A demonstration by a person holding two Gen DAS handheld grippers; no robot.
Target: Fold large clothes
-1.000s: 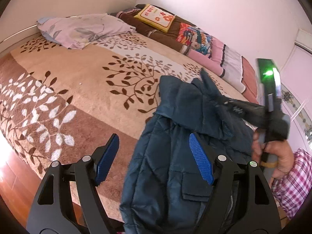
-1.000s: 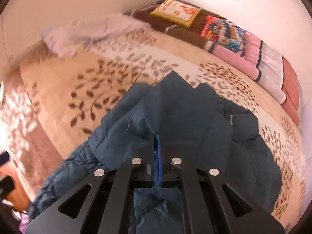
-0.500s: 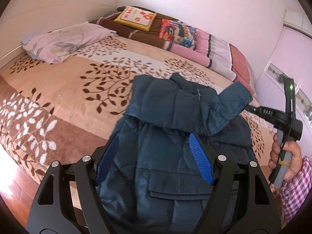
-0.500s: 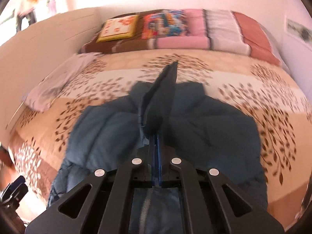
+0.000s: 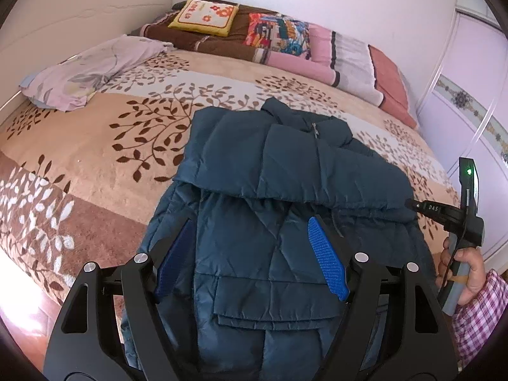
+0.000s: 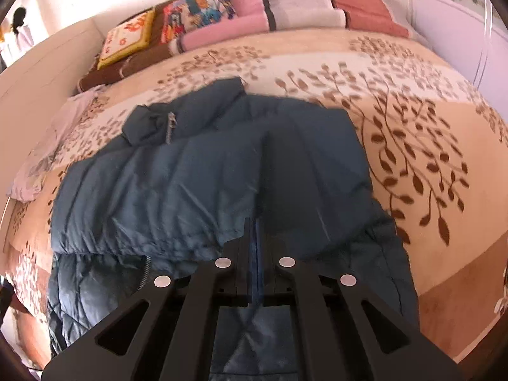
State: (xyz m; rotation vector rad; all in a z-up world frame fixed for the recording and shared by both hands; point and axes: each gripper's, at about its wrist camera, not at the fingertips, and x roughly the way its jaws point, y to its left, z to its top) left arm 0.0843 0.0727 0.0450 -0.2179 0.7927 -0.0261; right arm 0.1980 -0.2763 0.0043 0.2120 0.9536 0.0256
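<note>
Jacket (image 5: 273,190) lies on the bed (image 5: 95,146), sleeve (image 6: 177,190) folded across; right gripper (image 6: 256,238) pinches its cuff, left gripper (image 5: 254,254) gapes empty, so releasing seems next.

A dark teal quilted puffer jacket (image 5: 273,171) lies on the bed's tan, brown and cream leaf-patterned blanket (image 5: 95,146); a yellow flowered cushion (image 5: 203,17) sits far left.
</note>
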